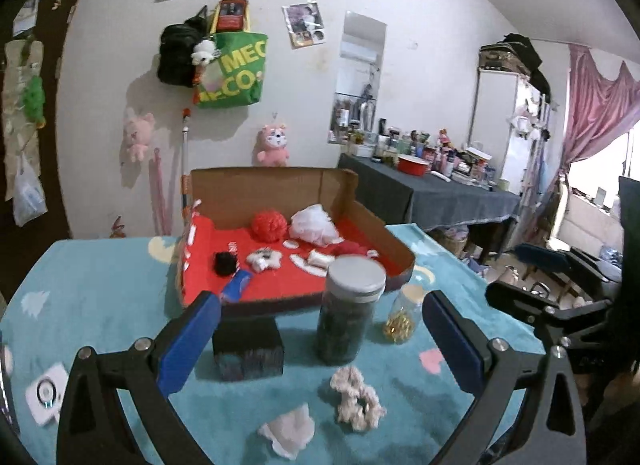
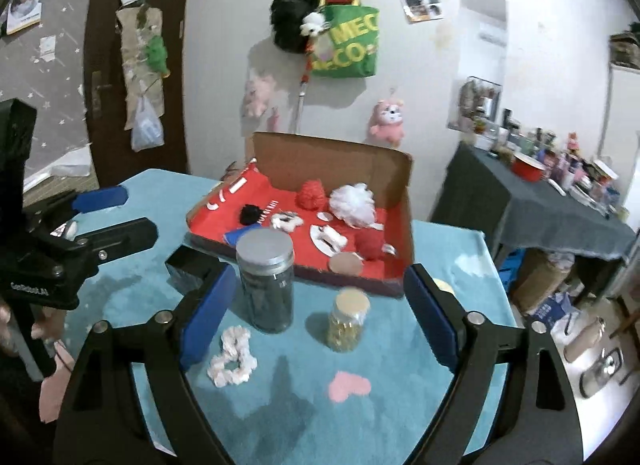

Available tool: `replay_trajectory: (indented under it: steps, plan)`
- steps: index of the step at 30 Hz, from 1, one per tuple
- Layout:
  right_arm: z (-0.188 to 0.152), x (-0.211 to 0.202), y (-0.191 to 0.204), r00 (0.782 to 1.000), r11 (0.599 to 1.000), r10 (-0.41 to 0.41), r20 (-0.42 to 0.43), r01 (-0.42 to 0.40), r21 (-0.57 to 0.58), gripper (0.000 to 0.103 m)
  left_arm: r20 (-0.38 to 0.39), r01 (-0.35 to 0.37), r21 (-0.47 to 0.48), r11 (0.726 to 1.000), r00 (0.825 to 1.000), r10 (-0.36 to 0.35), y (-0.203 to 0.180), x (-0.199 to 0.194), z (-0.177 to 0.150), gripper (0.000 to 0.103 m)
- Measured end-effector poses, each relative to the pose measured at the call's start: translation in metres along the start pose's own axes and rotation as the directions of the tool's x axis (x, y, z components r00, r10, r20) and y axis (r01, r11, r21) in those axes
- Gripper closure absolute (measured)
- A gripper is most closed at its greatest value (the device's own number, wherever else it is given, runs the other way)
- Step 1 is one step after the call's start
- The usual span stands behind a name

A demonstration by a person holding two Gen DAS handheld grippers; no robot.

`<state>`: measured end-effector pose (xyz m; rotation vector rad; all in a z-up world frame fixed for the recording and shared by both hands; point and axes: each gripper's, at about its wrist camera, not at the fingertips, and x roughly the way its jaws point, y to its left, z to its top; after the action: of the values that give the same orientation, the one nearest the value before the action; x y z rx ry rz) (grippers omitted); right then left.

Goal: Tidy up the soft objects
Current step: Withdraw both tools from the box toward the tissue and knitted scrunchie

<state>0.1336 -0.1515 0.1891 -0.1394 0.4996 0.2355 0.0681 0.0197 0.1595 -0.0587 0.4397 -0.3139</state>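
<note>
Red-lined box is already holding several soft bits; cream scrunchie and white scrap are still waiting on desk (approx. half done). Left gripper and right gripper are both hovering w/ jaws spread wide, gripping nothing.

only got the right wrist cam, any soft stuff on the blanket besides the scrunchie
observer: Yes. A white fluffy piece lies near the scrunchie, apart from it, on the near side.
operator: and the black thing half hidden left of the tall jar
observer: A black box, standing on the blanket just in front of the carton.
</note>
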Motion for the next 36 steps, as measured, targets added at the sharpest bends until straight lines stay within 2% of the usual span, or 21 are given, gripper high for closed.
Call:
replay_trajectory:
  steps: [7,12,14,21,28,36]
  plan:
    - [-0.042,-0.008,0.004,0.998,0.997,-0.059,0.03,0.058,0.047,0.013,0.001,-0.038,-0.022,0.999,0.999,0.038,-0.006,-0.003,-0.04,0.0]
    - [-0.067,-0.001,0.006,0.995,0.993,-0.091,0.039,0.088,0.074,0.013,-0.028,-0.084,-0.016,0.996,0.996,0.084,-0.007,0.005,-0.065,0.0]
    - [-0.077,0.002,0.005,0.996,0.992,-0.086,0.029,0.083,0.097,0.013,-0.034,-0.108,-0.004,0.994,0.994,0.108,-0.007,0.009,-0.073,0.0]
    - [-0.108,0.021,0.005,0.994,0.987,-0.103,-0.028,0.106,0.118,0.013,-0.112,-0.129,-0.031,0.991,0.986,0.125,0.001,0.028,-0.103,0.0]
    - [-0.134,0.037,0.003,0.99,0.983,-0.106,-0.088,0.118,0.143,0.013,-0.144,-0.159,-0.028,0.987,0.978,0.154,0.005,0.035,-0.114,0.0]
    - [-0.145,0.045,0.004,0.987,0.981,-0.114,-0.115,0.13,0.146,0.013,-0.169,-0.179,-0.013,0.984,0.97,0.174,0.006,0.04,-0.12,0.0]
